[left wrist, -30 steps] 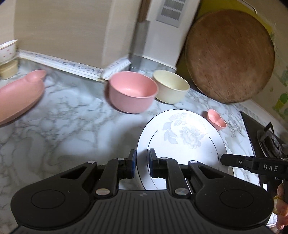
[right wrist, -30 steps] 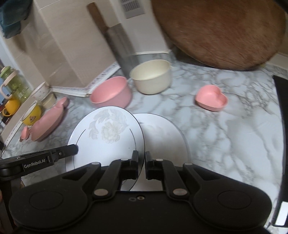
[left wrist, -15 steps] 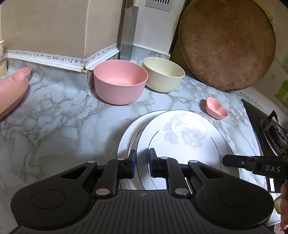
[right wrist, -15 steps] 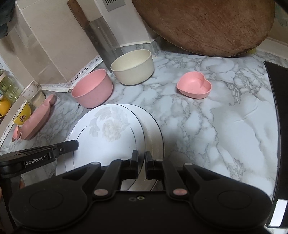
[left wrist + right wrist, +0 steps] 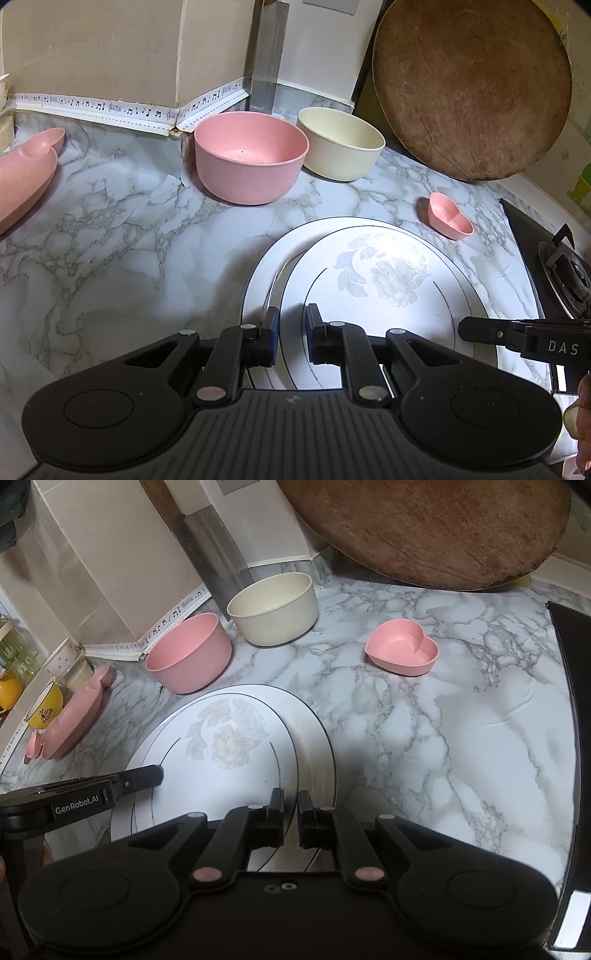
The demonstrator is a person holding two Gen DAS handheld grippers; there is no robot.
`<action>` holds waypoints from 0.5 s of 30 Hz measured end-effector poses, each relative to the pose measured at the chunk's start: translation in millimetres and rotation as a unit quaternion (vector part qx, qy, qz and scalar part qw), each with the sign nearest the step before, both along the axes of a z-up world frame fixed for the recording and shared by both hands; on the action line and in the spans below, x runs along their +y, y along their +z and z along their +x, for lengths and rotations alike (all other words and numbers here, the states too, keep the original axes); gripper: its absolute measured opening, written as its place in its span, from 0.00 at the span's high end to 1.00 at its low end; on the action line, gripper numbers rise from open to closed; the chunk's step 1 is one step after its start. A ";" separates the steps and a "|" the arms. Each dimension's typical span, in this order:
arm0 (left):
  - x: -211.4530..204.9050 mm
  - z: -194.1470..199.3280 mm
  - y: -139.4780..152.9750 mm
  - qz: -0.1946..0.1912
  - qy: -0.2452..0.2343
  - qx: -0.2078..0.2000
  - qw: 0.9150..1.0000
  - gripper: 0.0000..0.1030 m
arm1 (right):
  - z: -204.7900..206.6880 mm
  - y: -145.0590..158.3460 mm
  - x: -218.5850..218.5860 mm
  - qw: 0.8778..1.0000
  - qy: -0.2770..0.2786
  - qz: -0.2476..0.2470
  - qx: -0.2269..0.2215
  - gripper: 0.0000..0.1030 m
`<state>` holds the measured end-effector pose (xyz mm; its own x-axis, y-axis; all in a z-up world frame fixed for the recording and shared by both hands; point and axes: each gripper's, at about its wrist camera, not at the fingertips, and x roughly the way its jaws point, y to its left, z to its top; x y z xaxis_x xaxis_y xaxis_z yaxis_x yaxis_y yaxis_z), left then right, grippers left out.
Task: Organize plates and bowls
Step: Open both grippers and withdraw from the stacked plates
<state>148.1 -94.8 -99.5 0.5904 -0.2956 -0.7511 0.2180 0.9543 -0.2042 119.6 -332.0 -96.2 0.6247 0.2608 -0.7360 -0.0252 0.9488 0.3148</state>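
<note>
Stacking plates: floral plate [image 5: 373, 280] coming down onto the plain plate [image 5: 266, 266] on the counter [image 5: 110, 258].

I hold it by both rims, left gripper [image 5: 291, 338] and right gripper [image 5: 290, 821] each clamped on its near edge. It sits off-centre, overhanging the lower plate. Next, I judge: nudge to centre, lower flat, release both together. Pink bowl [image 5: 251, 157] and cream bowl [image 5: 341, 142] wait behind.

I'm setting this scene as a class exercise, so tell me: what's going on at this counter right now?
A person holds a tool in each hand. The left tool and the right tool are both clamped on the near rim of the white floral-print plate, which sits over a plain white plate on the marble counter. The round pink bowl, cream bowl and small pink heart-shaped dish stand behind, untouched.
</note>
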 end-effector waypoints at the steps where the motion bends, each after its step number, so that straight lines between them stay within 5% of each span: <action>1: 0.5 -0.1 -0.3 -0.001 0.000 0.000 1.000 0.87 | 0.0 -0.1 -0.4 1.000 0.000 0.001 0.000 0.94; 15: -1.5 0.7 -2.2 0.003 -0.005 0.005 1.000 0.87 | -0.3 -3.9 -1.8 1.000 -0.008 0.005 0.002 0.94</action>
<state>148.8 -96.3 -101.7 0.5798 -0.2971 -0.7586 0.2255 0.9533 -0.2009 119.3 -333.8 -100.1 0.6255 0.2585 -0.7361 -0.0085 0.9457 0.3249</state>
